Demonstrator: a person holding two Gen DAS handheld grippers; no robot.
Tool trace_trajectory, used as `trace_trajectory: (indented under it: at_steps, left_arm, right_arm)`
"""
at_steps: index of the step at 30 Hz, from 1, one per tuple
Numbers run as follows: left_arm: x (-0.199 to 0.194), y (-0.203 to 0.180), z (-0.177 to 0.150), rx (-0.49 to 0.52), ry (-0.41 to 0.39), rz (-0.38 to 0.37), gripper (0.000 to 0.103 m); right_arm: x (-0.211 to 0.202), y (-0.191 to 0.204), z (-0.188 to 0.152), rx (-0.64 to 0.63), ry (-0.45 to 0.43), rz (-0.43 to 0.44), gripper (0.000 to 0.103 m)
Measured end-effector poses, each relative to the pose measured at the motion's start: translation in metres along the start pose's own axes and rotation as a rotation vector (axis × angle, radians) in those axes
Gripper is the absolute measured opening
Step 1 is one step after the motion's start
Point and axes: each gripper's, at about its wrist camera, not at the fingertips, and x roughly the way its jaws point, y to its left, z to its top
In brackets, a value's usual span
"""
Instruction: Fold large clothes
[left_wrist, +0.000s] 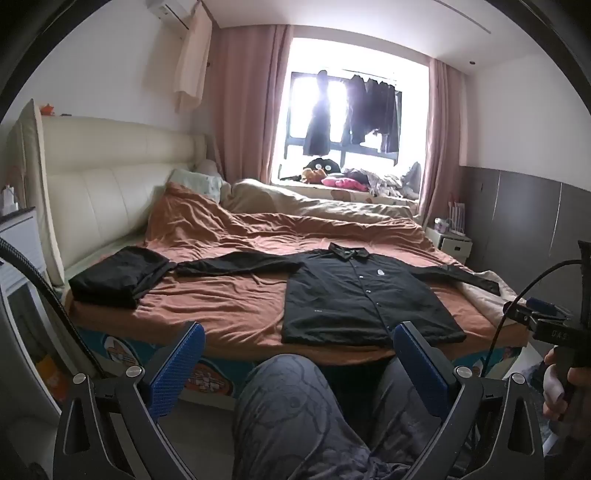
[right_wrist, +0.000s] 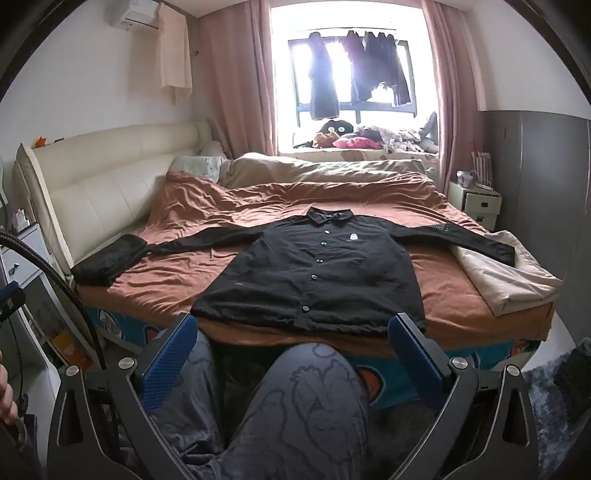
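Ideally, both spread, empty tools, the left gripper (left_wrist: 297, 363) and right gripper (right_wrist: 291, 354), should pinch the black button-up shirt's (right_wrist: 314, 273) sleeve cuffs at nine and three o'clock, folding inward.

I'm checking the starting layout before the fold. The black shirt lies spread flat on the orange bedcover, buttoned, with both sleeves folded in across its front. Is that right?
Not quite. The black shirt does lie flat and buttoned on the orange bedcover, but its sleeves are not folded in: both stretch straight out to the sides, as the right wrist view shows. Nothing has been folded on it yet.
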Motion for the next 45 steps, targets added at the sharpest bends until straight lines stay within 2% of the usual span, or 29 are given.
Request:
trace_trajectory:
  at_steps: [11,30,35,37,39,41,45]
  left_arm:
    - [0.0,-0.001,0.0,0.001,0.001,0.001,0.102]
    - [-0.003,-0.005,-0.004,-0.007,-0.003,-0.006,0.102]
    - [0.004,-0.003,-0.005,-0.013,0.008,-0.009,0.102]
    - [0.007,-0.001,-0.004,-0.017,0.011,-0.011,0.102]
    - [0.012,-0.001,-0.003,-0.021,0.015,-0.013,0.102]
    - [0.016,0.0,-0.003,-0.025,0.018,-0.013,0.102]
    - [0.022,0.007,-0.004,-0.035,0.022,-0.009,0.102]
  right_arm:
    - [0.01,0.006,-0.009,-0.016,-0.003,-0.009,0.103]
    - [-0.004,-0.003,-0.001,0.004,-0.008,-0.025,0.103]
    - [-0.002,-0.002,0.0,-0.018,0.013,-0.044,0.103]
    - [-0.001,-0.002,0.001,-0.022,-0.004,-0.05,0.103]
    - [0.0,0.001,0.001,-0.05,0.027,-0.072,0.103]
    - [0.001,0.0,0.001,-0.048,-0.006,-0.07,0.103]
    - [0.007,-0.001,0.004,-0.063,-0.007,-0.076,0.103]
